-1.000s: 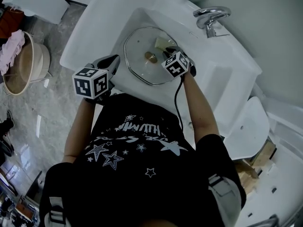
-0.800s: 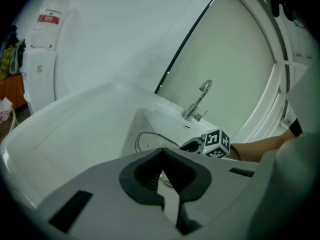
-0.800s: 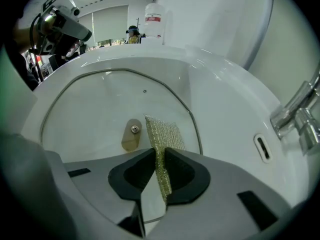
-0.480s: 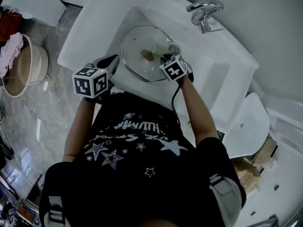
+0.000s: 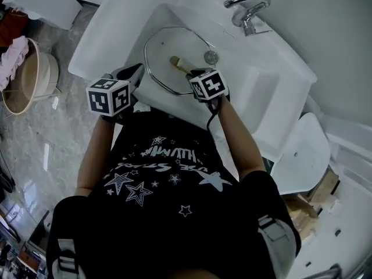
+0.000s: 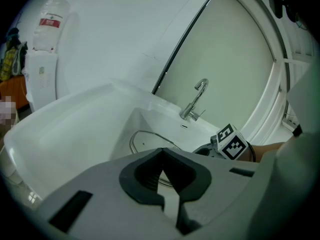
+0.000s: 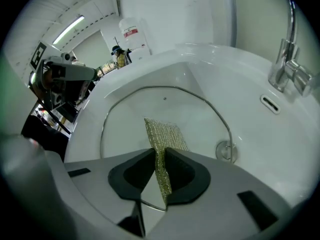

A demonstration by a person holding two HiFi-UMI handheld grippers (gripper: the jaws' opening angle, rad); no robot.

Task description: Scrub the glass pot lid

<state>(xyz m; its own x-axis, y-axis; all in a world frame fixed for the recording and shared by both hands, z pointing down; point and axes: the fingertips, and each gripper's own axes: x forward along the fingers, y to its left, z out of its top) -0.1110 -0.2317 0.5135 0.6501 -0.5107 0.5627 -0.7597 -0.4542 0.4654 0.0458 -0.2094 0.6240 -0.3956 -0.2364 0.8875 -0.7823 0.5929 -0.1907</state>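
Right arm: I see the forearm stretched forward over the near rim of the sink (image 5: 256, 97), with the right gripper (image 5: 195, 73) angled down into the basin.
Right gripper state: jaws clamped on a scouring pad (image 7: 165, 136), which stands on edge between them and sticks out ahead.
Left arm: elbow bent, with the left gripper (image 6: 162, 171) hovering over the sink's near-left rim, apart from the lid.
Left gripper state: jaws closed tip to tip, nothing between them.
Glass pot lid (image 5: 163, 48): lying in the basin, left of the drain (image 5: 211, 56); its metal rim is visible almost all the way round.
Pad vs lid: the far end of the pad is on the glass near the lid's middle.
Head view only: both arms together, plus the faucet (image 5: 247, 7) at the far rim, beyond the drain.
Right gripper view only: the grip on the pad, its mesh texture, and the left gripper off to the left.
Left gripper view only: its own closed jaws, with the lid's near edge just beyond them and the right gripper's marker cube to the right.
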